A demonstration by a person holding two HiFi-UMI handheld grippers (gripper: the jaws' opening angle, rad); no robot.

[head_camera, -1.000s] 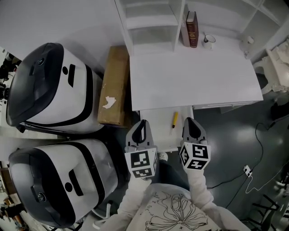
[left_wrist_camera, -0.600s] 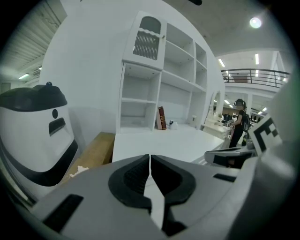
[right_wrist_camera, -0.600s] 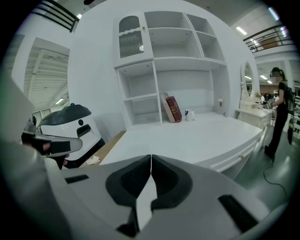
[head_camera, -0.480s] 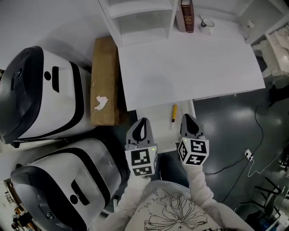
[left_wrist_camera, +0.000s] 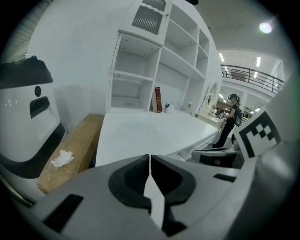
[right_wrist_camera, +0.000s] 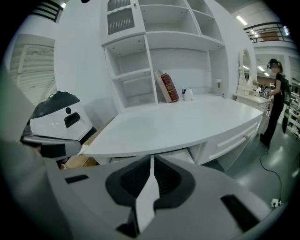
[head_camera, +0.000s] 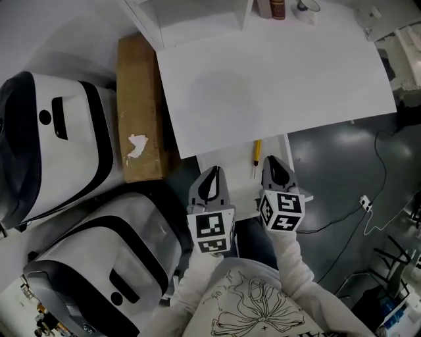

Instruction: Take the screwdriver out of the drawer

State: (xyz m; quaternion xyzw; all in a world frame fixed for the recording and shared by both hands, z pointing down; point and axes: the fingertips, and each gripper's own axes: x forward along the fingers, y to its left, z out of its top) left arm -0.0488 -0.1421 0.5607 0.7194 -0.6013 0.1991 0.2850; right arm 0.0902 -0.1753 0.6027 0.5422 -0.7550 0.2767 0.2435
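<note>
- Screwdriver: yellow handle, thin shaft pointing toward the near side. It lies flat in the open drawer, right of centre, with its handle end close under the surface's near edge.
- Surface: white and mostly bare. A book and a cup stand at the far edge.
- Right gripper: over the drawer, just right of the screwdriver. Its 2 jaws are together with nothing between them.
- Left gripper: over the drawer's left part, jaws likewise together and empty.
- Cardboard box: left of the surface, clear of the work.
- Step in hand, as judged: the approach to the tool.
- Handling advice: use the right gripper, which is nearer. Part its jaws before descending and set them across the handle, not the slim shaft. Keep below the overhanging surface edge, then lift toward the near side.
</note>
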